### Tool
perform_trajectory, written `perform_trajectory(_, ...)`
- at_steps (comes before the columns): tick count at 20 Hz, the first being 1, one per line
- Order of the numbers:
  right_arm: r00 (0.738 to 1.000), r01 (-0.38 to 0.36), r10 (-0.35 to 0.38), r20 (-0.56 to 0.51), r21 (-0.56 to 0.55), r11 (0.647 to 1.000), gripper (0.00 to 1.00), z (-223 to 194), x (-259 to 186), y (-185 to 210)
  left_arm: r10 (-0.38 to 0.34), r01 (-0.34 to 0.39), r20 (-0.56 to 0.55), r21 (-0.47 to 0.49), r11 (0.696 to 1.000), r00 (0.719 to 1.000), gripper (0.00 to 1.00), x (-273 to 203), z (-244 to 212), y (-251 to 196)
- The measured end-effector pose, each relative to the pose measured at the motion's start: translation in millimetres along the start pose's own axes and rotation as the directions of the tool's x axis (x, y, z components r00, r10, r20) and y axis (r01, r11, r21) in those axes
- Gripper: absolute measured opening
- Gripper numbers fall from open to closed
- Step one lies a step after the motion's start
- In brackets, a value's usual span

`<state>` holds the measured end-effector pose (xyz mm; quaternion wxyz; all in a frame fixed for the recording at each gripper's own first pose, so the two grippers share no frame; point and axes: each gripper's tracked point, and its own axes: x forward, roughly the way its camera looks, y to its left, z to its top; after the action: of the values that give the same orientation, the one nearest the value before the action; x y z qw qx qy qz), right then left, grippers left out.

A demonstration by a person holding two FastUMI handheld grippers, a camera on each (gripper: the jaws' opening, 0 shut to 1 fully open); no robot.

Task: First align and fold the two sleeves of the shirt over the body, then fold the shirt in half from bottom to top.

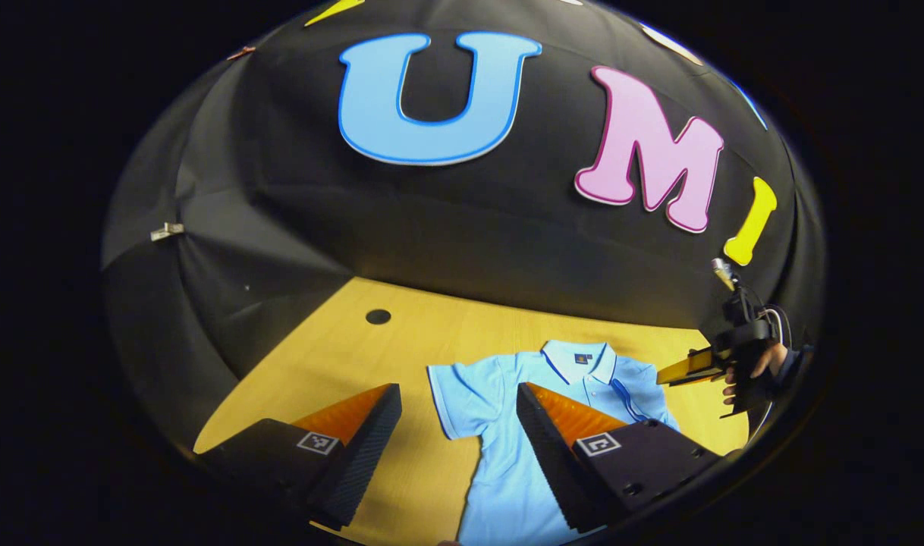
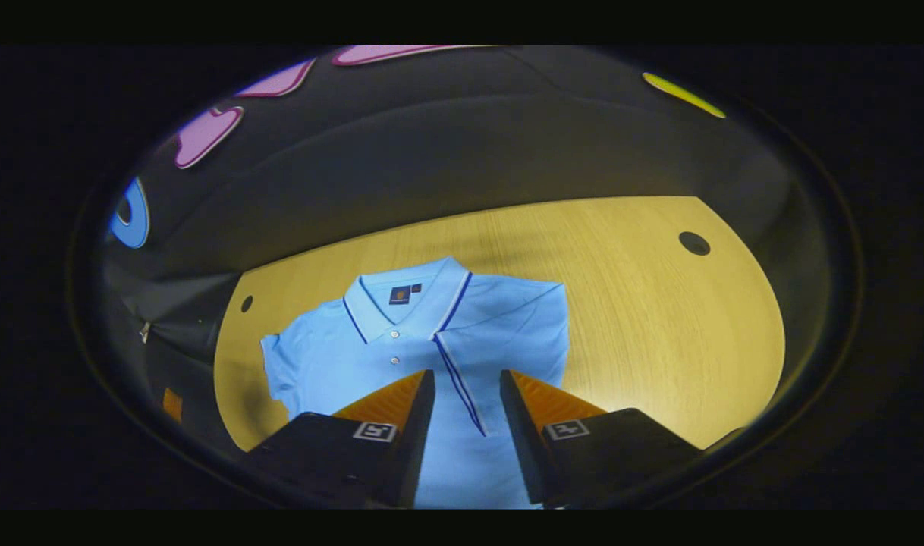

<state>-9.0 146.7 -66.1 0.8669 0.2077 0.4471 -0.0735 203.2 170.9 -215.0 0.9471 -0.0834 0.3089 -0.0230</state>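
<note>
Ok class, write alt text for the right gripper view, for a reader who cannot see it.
A light blue polo shirt lies flat, collar away from the camera, on a yellow wooden table. The right gripper hangs open above the shirt's buttoned front, holding nothing. One sleeve spreads out at the picture's left.

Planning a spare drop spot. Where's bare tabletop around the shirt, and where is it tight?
Most room: the table between the shirt and the round hole, seen in the right gripper view. Also open: the strip between its spread sleeve and the other hole. Tight: by the collar, where the right gripper hovers, jaws open.
</note>
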Motion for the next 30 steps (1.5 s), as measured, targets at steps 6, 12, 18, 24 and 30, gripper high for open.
perform_trajectory(6,0.981,0.062,-0.051,0.187,-0.053,0.997,0.83,5.3,-62.4,-21.7,-0.036,0.03,-0.214,-0.033,0.999,0.976,0.97,60.8,-30.4,-4.1)
perform_trajectory(12,0.932,0.128,-0.088,0.353,-0.09,0.988,0.79,2.8,-121.8,-33.9,-0.03,0.007,-0.374,-0.062,0.998,0.927,0.9,113.8,-53.8,2.8)
perform_trajectory(18,0.858,0.197,-0.087,0.506,-0.169,0.966,0.89,-5.3,-177.6,-35.2,0.04,-0.047,-0.52,-0.001,0.999,0.853,0.87,147.4,-92.4,18.4)
perform_trajectory(24,0.841,0.242,-0.092,0.533,-0.219,0.945,0.86,-36.8,-215.5,-50.4,0.116,-0.096,-0.563,0.065,0.993,0.818,0.83,161.0,-108.8,27.2)
perform_trajectory(30,0.861,0.217,-0.041,0.507,-0.293,0.931,0.9,-51.6,-225.8,-65.3,0.152,-0.116,-0.562,0.099,0.988,0.813,0.73,166.7,-112.2,25.7)
